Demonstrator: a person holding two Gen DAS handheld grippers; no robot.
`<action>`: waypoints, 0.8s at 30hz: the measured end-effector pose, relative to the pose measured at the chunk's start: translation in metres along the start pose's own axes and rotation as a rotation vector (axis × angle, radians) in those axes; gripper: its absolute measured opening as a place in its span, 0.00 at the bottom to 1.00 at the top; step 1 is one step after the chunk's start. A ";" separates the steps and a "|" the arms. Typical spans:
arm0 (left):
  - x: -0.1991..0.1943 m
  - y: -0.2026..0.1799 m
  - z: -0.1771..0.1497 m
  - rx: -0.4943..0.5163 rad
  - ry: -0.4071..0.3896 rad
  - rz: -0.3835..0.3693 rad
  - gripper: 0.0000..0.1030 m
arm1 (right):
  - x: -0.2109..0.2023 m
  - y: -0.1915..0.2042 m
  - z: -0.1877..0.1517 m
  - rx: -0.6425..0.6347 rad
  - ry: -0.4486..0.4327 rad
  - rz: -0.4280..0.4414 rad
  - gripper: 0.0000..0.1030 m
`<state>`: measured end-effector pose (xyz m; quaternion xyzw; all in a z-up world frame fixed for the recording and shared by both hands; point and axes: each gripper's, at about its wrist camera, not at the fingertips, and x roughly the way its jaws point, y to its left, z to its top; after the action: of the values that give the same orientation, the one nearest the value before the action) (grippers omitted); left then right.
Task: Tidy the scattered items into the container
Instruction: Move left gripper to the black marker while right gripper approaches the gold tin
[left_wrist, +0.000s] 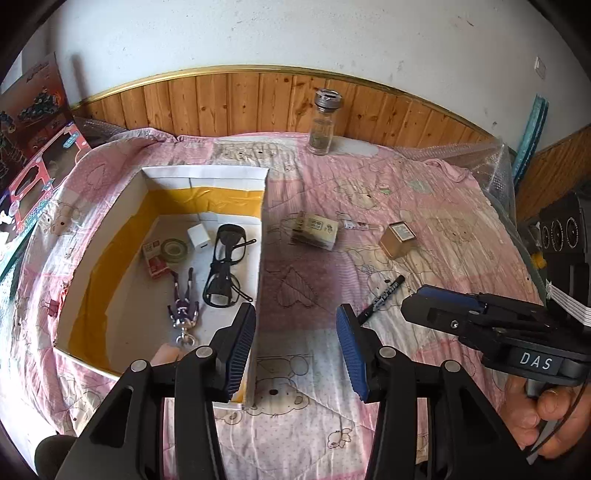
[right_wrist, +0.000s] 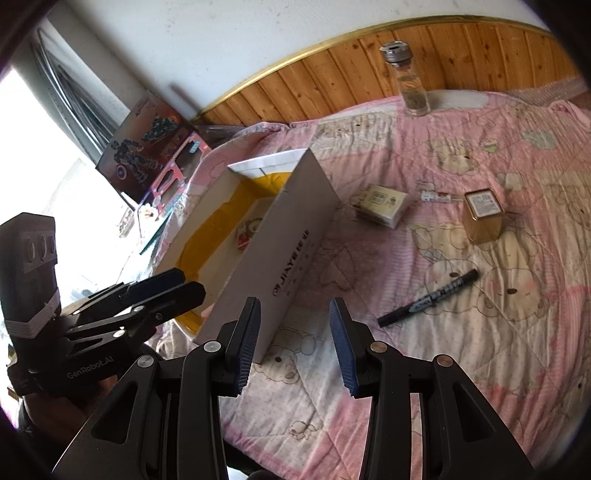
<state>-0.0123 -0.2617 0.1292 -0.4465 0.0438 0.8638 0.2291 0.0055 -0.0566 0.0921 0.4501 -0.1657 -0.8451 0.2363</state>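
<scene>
Container: white cardboard box, open top, yellow tape lining inner walls; sits on left part of bed w/ pink cartoon quilt.
Inside container: black glasses, white charger cube, tape roll, red-white small pack, purple figure keychain. All on box floor, close together.
Outside, on quilt: cream printed carton just right of box wall; small tube/syringe-like item beside it, too small to ID; gold square tin further right; black marker lying flat, nearer the grippers.
Glass jar: upright, metal cap, far edge of bed by wood-panel wall; well apart from other items.
Left gripper: jaws spread wide, nothing between; hovers over near right wall of box, left pad above box interior, right pad over quilt.
Right gripper: jaws apart, empty; above quilt by near corner of box, marker to its right. In left view its fingers look nearly together, seen side-on.
Hand: holds right gripper handle, lower right of left view.
Background: toy boxes leaning at left of bed.
</scene>
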 end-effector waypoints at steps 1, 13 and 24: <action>0.003 -0.006 0.000 0.009 0.004 -0.009 0.46 | -0.001 -0.006 -0.003 0.008 -0.001 -0.013 0.40; 0.055 -0.070 -0.003 0.110 0.089 -0.105 0.46 | -0.017 -0.068 -0.013 0.061 -0.014 -0.157 0.40; 0.116 -0.107 -0.003 0.142 0.181 -0.187 0.46 | -0.015 -0.105 0.013 0.048 -0.019 -0.257 0.40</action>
<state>-0.0211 -0.1258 0.0492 -0.5075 0.0837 0.7895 0.3348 -0.0247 0.0406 0.0576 0.4649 -0.1293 -0.8685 0.1135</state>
